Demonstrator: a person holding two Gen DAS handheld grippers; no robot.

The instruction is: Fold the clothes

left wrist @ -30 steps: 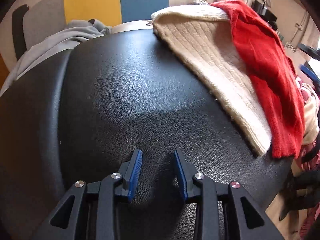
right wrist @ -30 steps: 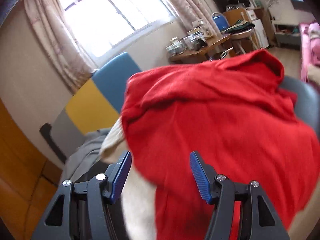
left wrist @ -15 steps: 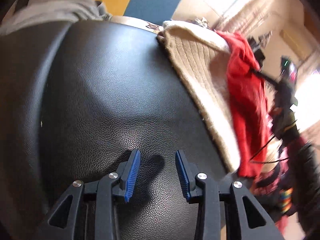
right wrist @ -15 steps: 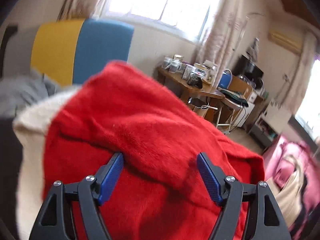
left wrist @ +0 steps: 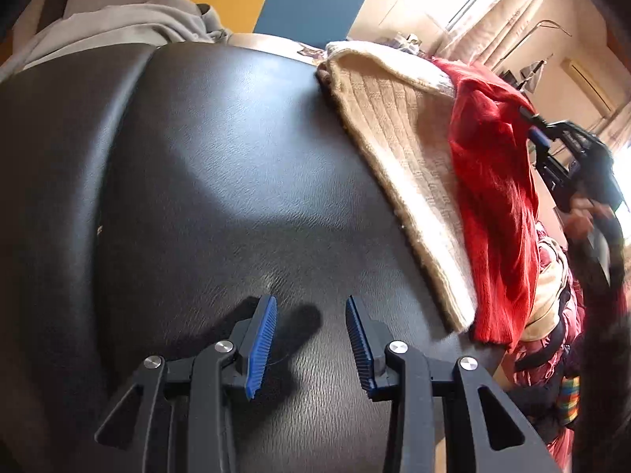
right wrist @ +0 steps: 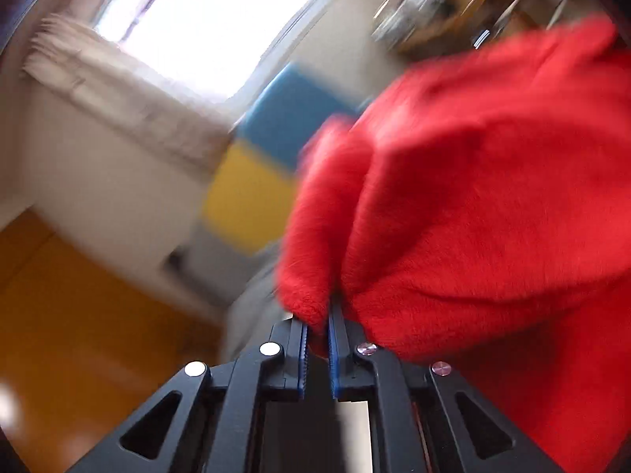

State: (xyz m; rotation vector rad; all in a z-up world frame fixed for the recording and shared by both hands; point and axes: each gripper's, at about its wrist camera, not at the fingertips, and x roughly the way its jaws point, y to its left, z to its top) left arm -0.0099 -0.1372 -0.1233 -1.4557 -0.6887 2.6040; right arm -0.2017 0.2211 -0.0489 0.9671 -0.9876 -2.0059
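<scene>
Right wrist view: right gripper (right wrist: 316,339) pinches a fold of the red top (right wrist: 473,197) at frame centre, likely to lift it off the cream knit (left wrist: 398,149). Left gripper (left wrist: 311,339) hovers spread over the black seat (left wrist: 197,197), leaving room.

Red fleece garment (left wrist: 493,205) lies draped over the right edge of a cream knit (left wrist: 410,165), its lower end hanging past the knit's corner. Cream knit, ribbed, lies flat on the black surface, one long edge diagonal. A bunched fold of the red garment (right wrist: 315,276) is pinched up.
</scene>
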